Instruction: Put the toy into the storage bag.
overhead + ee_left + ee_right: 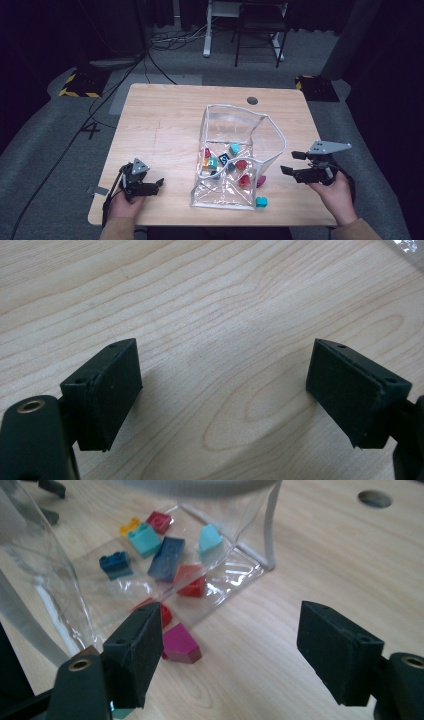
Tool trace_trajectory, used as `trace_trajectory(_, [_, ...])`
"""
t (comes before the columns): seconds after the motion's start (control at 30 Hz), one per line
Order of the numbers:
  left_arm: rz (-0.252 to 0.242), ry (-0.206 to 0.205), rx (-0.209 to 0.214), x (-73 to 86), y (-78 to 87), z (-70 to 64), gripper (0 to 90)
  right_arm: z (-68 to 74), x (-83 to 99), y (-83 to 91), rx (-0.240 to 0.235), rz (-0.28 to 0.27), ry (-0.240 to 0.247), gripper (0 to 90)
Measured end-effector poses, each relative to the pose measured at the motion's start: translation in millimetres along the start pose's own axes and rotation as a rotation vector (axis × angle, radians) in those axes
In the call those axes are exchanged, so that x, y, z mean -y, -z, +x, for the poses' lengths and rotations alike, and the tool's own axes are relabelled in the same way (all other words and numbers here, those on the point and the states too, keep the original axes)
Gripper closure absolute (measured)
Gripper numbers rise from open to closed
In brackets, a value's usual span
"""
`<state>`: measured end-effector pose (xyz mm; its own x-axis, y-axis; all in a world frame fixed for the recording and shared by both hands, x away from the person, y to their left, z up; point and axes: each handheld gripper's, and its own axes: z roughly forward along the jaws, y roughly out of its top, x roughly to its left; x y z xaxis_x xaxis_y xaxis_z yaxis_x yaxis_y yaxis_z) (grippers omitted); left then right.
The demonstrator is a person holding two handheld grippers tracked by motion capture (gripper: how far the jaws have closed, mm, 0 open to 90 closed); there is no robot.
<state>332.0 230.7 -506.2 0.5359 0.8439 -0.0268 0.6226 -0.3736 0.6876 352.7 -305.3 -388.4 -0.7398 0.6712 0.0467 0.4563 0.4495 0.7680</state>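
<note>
A see-through plastic bag with a white zip edge (235,150) stands in the middle of the light wooden table (165,130), with its mouth open at the top. Inside it lie small toy bricks: red ones, teal ones, a dark blue one and a yellow one. In the right gripper view you can see the dark blue brick (115,564), the yellow brick (129,526) and a light teal brick (210,537) through the clear plastic. Two bricks lie outside the bag on the table. A pink slanted brick (181,643) sits just beside the bag's near right corner, and a teal brick (261,201) sits near the front edge of the table, just by the bag. The right gripper (294,163) is held in a hand to the right of the bag, near the pink brick but not touching it. Its two black jaws are wide apart and hold nothing. The left gripper (159,184) is held in the other hand to the left of the bag, well apart from it, low over bare wood. Its jaws are also wide apart with nothing between them. A round hole (252,100) is in the far part of the table, behind the bag.
</note>
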Motion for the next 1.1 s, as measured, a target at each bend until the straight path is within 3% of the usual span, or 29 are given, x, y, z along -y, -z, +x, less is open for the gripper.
trace_trajectory(0.17, [0.000,0.000,0.000,0.0,0.0,0.0,14.9,4.4,16.3,-20.9,-0.016,0.047,-0.003,27.2])
trace_trajectory(0.5, [0.000,0.001,0.000,0.1,0.0,-0.1,14.9,13.2,32.1,-50.5,-0.039,0.098,0.001,27.7])
trace_trajectory(1.1, [0.000,0.002,-0.001,0.1,0.1,-0.2,14.9,26.2,48.1,-90.9,-0.067,0.126,-0.012,30.6])
